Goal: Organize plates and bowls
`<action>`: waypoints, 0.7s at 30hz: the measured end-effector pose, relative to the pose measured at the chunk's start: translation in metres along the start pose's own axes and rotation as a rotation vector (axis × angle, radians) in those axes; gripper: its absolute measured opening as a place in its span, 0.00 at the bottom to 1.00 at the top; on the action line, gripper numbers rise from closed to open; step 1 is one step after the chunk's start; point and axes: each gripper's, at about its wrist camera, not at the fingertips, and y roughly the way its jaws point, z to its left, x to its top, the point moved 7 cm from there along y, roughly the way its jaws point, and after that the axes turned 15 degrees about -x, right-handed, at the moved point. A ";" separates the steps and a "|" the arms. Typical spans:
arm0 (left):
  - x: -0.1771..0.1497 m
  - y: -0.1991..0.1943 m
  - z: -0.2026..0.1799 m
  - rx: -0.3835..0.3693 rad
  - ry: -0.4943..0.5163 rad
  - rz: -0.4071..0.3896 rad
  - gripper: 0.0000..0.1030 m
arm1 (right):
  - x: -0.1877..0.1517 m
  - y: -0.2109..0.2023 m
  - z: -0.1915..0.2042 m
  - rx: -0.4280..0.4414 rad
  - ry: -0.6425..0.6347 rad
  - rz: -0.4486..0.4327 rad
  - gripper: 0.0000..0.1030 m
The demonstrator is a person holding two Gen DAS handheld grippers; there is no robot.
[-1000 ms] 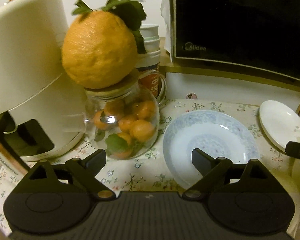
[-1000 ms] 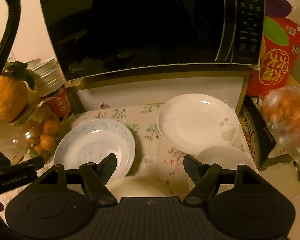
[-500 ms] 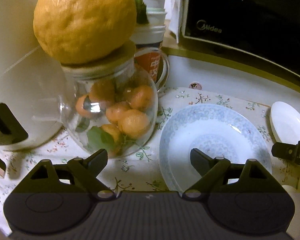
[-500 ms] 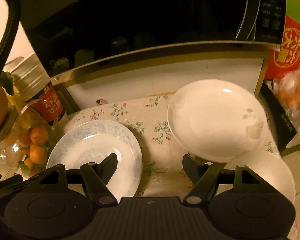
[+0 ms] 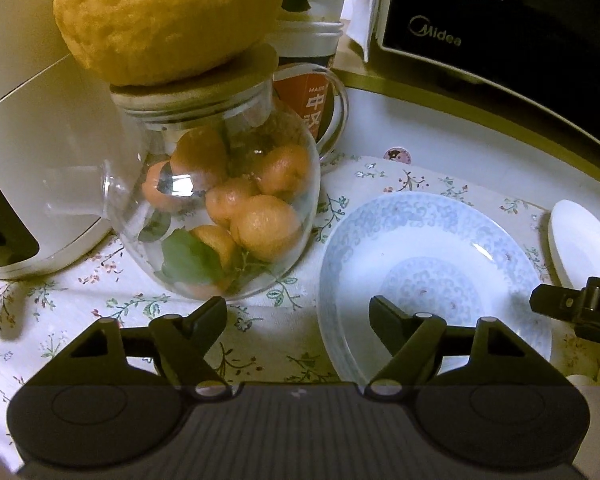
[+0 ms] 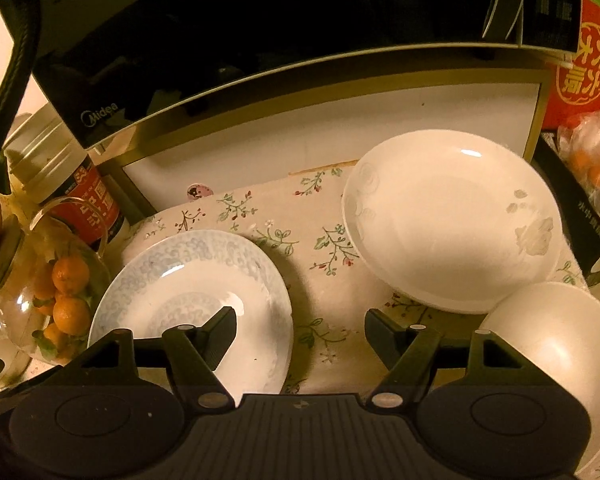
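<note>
A blue-patterned plate (image 5: 432,264) lies on the floral cloth; it also shows in the right wrist view (image 6: 204,280). A white plate (image 6: 448,220) lies to its right, seen at the edge of the left wrist view (image 5: 584,244). An upturned white bowl (image 6: 560,344) sits at the near right. My left gripper (image 5: 298,312) is open and empty, its right finger over the blue plate's near rim. My right gripper (image 6: 300,324) is open and empty, low over the cloth between the two plates. Part of the right gripper shows in the left wrist view (image 5: 576,304).
A glass teapot of small oranges (image 5: 228,216) with a large citrus (image 5: 168,16) on its lid stands left of the blue plate. A white appliance (image 5: 32,152) is far left. A microwave (image 6: 260,40) sits behind on a shelf. A red box (image 6: 584,68) and bagged oranges (image 6: 596,156) are right.
Both grippers have moved forward and lower toward the plates. The teapot and blue plate loom larger in the left view; the white plate and bowl are closer in the right view.
</note>
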 end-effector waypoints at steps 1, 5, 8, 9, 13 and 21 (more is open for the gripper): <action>0.000 0.001 0.001 0.002 -0.003 0.002 0.73 | 0.000 0.001 0.000 0.001 0.000 0.003 0.67; -0.001 0.006 0.001 0.005 -0.010 0.010 0.72 | -0.001 0.006 0.000 -0.011 -0.003 0.024 0.67; -0.002 0.009 -0.001 -0.003 0.001 0.017 0.71 | -0.003 0.011 0.002 0.006 0.008 0.049 0.67; -0.002 0.010 -0.001 -0.003 0.006 0.019 0.70 | -0.003 0.012 0.002 0.008 0.008 0.053 0.67; -0.003 0.012 0.000 -0.005 0.010 0.024 0.70 | -0.005 0.014 0.006 0.003 0.001 0.060 0.67; -0.002 0.017 -0.004 0.003 0.049 0.020 0.64 | -0.007 0.020 0.010 -0.003 0.000 0.070 0.61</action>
